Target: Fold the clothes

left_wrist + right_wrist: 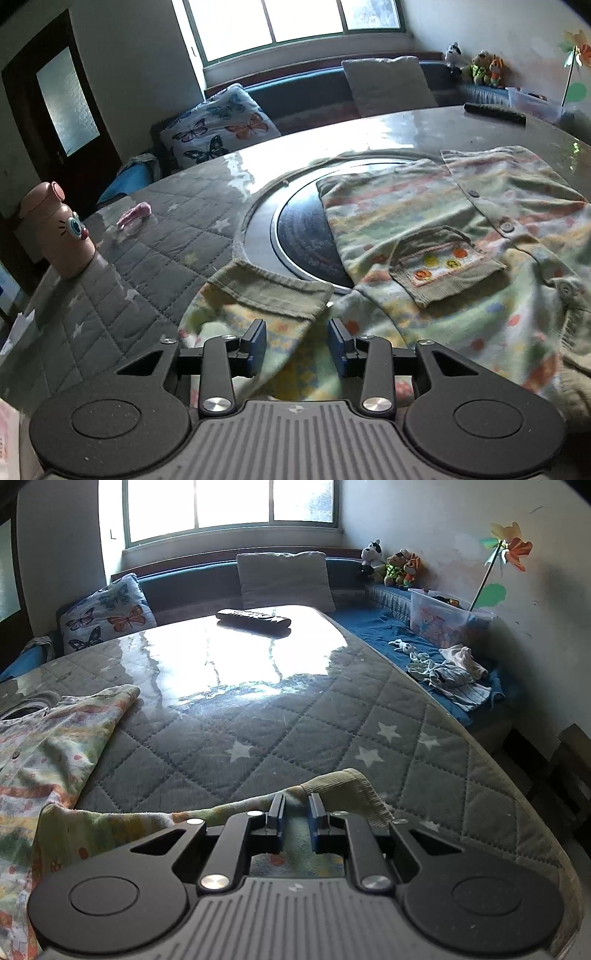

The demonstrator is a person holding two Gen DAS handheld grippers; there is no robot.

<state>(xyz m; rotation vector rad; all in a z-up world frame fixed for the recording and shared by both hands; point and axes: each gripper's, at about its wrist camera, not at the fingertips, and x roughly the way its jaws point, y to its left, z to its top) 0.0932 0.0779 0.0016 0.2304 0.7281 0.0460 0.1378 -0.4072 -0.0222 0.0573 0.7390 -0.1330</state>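
patterned shirt (443, 229) spread on table (258, 716), body toward 1 o'clock. left gripper (297, 345) agape over sleeve cuff (273, 295); right gripper (297, 821) narrowly parted astride other cuff (354, 786), probably ungripped. risk: thin fabric slips out, or quilted cover gets pinched too.

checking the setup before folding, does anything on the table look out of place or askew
The pastel patterned cardigan lies rumpled, partly draped over the round black hotplate set in the table. A small pink object sits loose on the grey quilted star-print table cover. Nothing looks spilled or damaged.
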